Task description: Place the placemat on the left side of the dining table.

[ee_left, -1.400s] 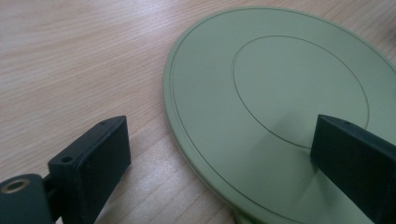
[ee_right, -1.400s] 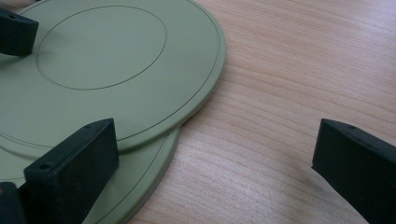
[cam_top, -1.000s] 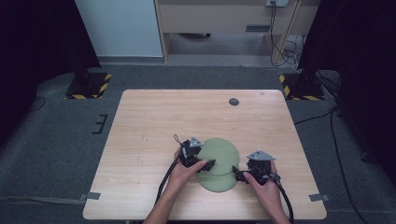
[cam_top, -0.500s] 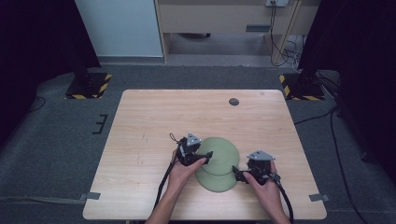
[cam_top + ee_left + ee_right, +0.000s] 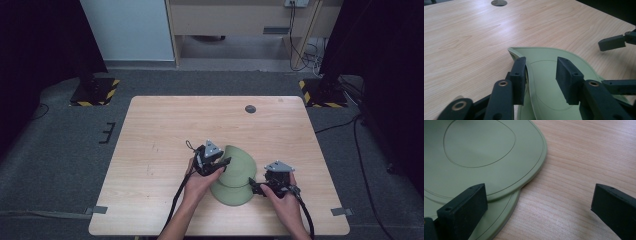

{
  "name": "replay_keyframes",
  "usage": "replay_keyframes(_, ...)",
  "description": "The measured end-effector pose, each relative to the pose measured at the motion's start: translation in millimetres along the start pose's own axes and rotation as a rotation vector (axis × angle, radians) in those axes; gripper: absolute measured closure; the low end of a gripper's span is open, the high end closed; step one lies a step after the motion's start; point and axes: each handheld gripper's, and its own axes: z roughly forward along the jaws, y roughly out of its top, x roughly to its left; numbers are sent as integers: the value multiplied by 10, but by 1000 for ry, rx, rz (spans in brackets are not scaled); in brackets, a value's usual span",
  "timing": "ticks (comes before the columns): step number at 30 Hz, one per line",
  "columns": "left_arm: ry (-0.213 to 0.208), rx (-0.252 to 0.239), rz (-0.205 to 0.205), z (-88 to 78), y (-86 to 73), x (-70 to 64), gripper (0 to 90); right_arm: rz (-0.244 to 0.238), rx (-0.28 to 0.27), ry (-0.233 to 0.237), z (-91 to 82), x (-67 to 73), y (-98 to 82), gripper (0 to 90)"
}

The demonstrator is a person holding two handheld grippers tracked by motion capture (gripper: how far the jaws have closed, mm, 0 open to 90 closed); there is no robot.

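Observation:
Two pale green plates lie stacked near the table's front. The upper plate (image 5: 241,167) is tilted, its left edge raised off the lower plate (image 5: 231,196). My left gripper (image 5: 226,162) straddles that raised rim and its jaws have just been closing. In the left gripper view the upper plate (image 5: 544,80) has its rim against one pad (image 5: 520,75). A gap remains before the other pad (image 5: 569,77). My right gripper (image 5: 254,187) stands open at the plates' right edge. In the right gripper view one of its jaws is over the stacked rims (image 5: 499,192) and the other over bare wood.
The wooden table (image 5: 165,130) has a round grommet hole (image 5: 250,109) near its far edge. Black stands with yellow-striped bases sit on the floor at the far left (image 5: 92,92) and far right (image 5: 320,95). Cables trail from both grippers toward the person.
The left gripper's jaws have narrowed around the upper plate's rim and the hand has risen, tipping that plate's left side up. The right gripper has stayed put.

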Motion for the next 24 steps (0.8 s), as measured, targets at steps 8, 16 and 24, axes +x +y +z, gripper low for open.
replay_keyframes(8,5,45,15,18,-47,4,684,-6,-2,-1,2,-1,2,7)
replay_keyframes(16,32,54,23,50,-65,10,735,-6,-2,-3,3,0,3,7)
replay_keyframes(24,63,31,28,100,-30,12,791,-12,-8,-8,4,5,6,16)
